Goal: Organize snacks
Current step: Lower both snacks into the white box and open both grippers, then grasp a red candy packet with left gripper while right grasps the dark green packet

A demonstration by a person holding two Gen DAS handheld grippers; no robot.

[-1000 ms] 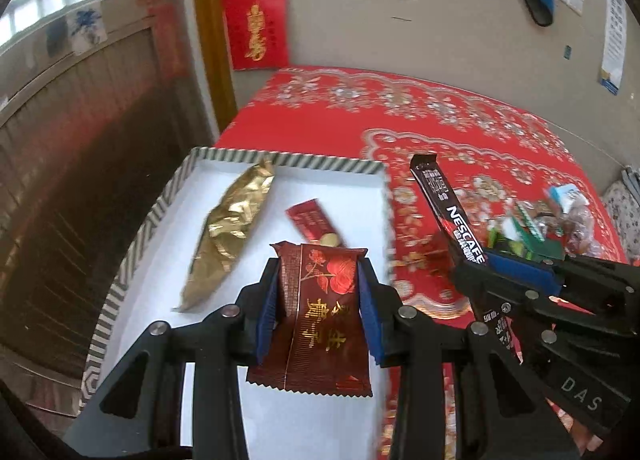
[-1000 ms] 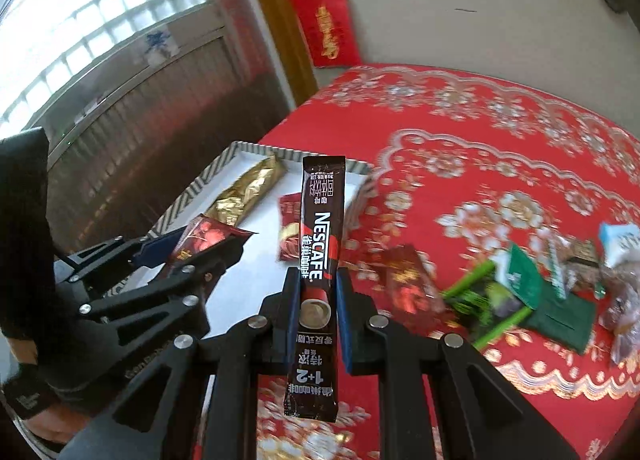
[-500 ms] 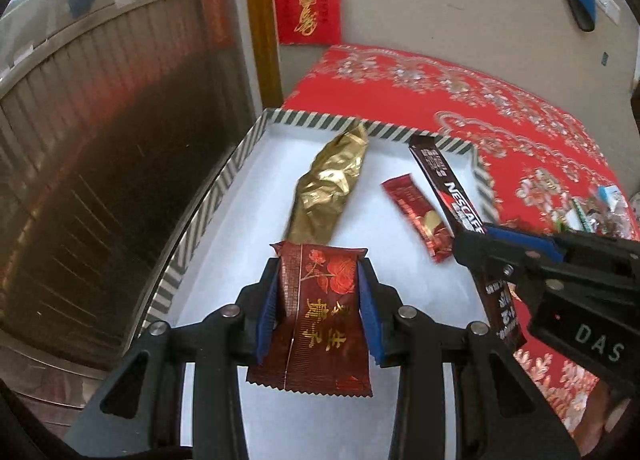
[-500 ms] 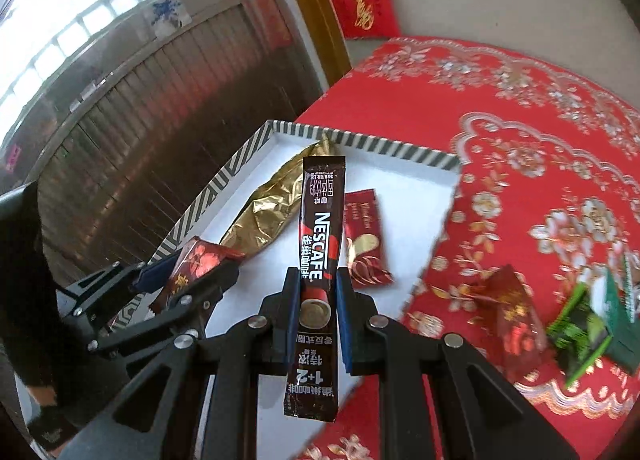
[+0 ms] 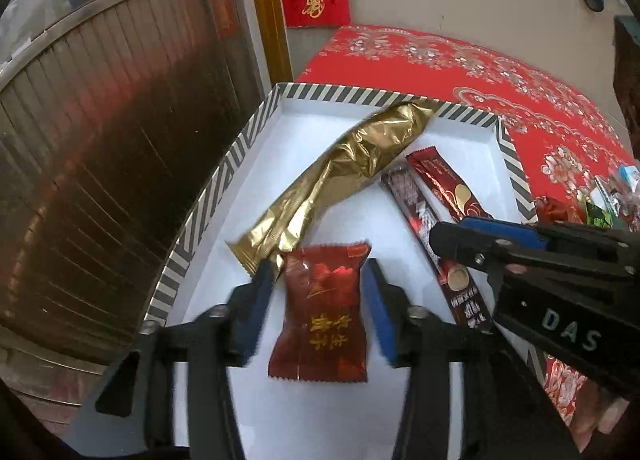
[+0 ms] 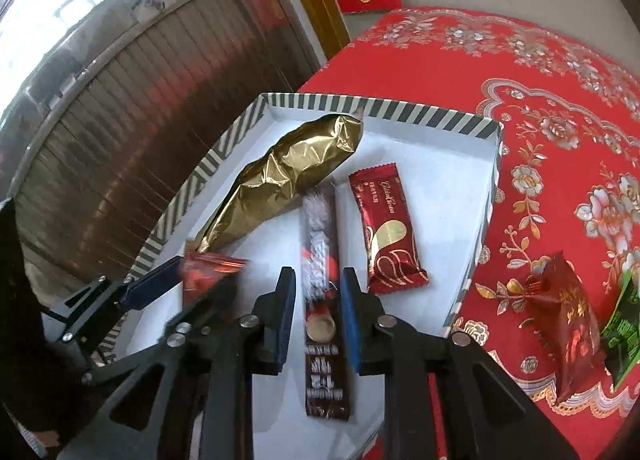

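While blurred, coffee stick [image 6: 320,260] lettering stays unreadable.

Both tools have dropped lower over the striped tray [image 5: 236,163]. The left tool [image 5: 320,292] is opening, its pads now clear of the red candy packet [image 5: 320,320]; the right tool [image 6: 316,312] is opening around the Nescafé stick [image 6: 320,300].

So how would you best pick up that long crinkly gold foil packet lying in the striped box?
Grip the long gold foil packet across its narrow width near the middle, coming from above. It lies flat and diagonal in the striped-rim white box, so turn the tool to straddle it. Its thin near end looks too floppy.
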